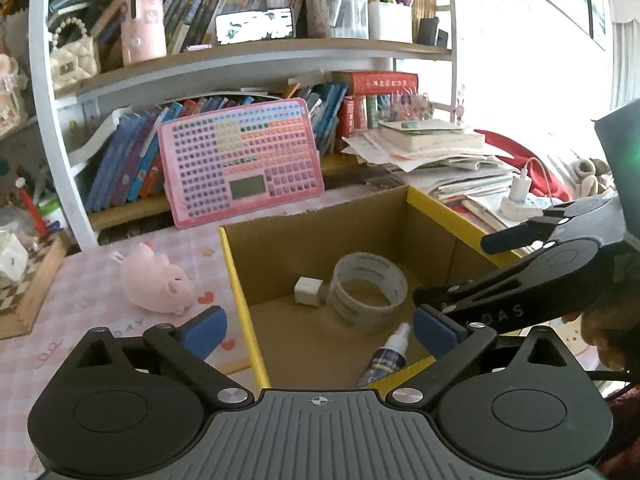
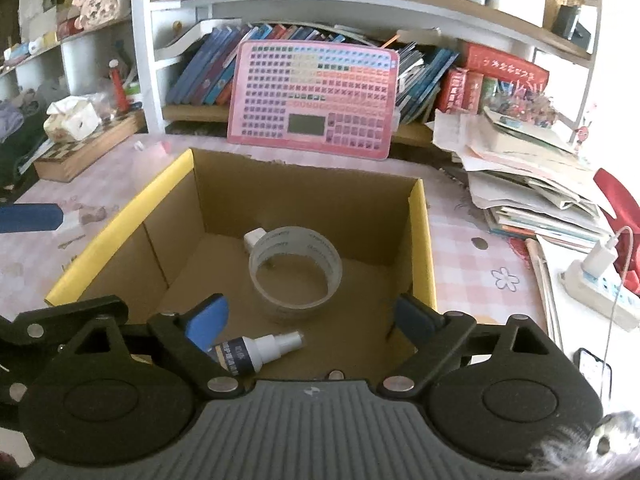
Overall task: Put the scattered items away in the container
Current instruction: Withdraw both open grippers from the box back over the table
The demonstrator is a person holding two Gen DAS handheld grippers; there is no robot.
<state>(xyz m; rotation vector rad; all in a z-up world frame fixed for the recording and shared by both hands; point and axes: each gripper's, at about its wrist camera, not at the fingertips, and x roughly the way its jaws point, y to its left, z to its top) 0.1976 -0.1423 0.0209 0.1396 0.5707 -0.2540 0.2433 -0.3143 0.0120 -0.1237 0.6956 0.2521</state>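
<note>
Both grippers — left (image 1: 318,334), right (image 2: 310,320) — spread wide, empty, over the box (image 2: 120,216); tape (image 2: 296,272), bottle (image 2: 256,350), cube (image 1: 307,291) lie inside. Pig (image 1: 154,282) sits on the table beside the box — likely next.

We note pink keyboard-style board (image 2: 314,98) propped upright against bookshelf (image 1: 256,56), books behind. Paper and book stack (image 2: 528,176) on worktop (image 2: 460,248), right side. White power strip (image 2: 600,292) with charger plugged in, near stack. Wooden chessboard box (image 2: 86,150) at left, tissue pack (image 2: 72,118) atop.
</note>
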